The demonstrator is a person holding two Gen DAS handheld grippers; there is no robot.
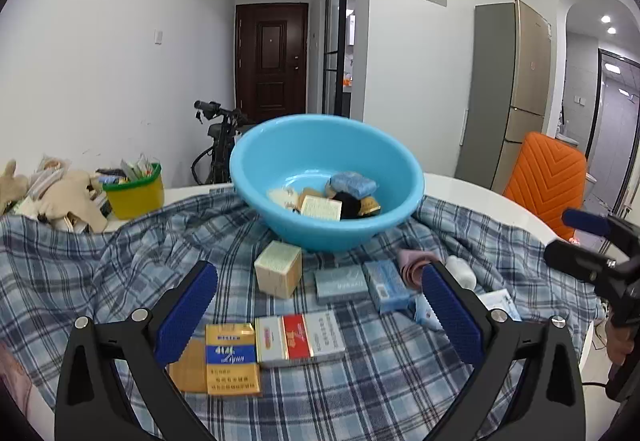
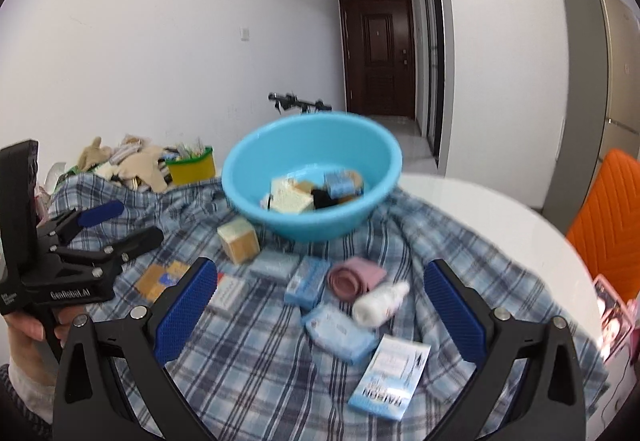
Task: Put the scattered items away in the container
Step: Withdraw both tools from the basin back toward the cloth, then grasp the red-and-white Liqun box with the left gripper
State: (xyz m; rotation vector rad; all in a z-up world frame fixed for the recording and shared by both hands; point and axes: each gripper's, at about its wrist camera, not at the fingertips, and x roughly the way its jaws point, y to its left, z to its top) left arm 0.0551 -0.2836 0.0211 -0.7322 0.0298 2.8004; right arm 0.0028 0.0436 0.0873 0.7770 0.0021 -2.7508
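Both grippers, left gripper (image 1: 318, 317) and right gripper (image 2: 320, 311), are spread wide and empty, poised over boxes (image 1: 298, 337) near the table's (image 2: 480, 205) front edge; basin (image 1: 280, 149) part-filled.

right gripper (image 2: 320, 305) jaws apart, empty | white bottle (image 2: 380, 304) between | basin (image 2: 256, 209) beyond

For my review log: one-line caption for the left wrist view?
Open left gripper hovers over cigarette packs on plaid cloth, blue basin beyond.

Light blue basin (image 1: 280, 145), blue-and-white plaid cloth (image 1: 100, 273), yellow-and-blue pack (image 1: 231, 359), orange chair (image 1: 548, 181), pink roll (image 2: 356, 277)
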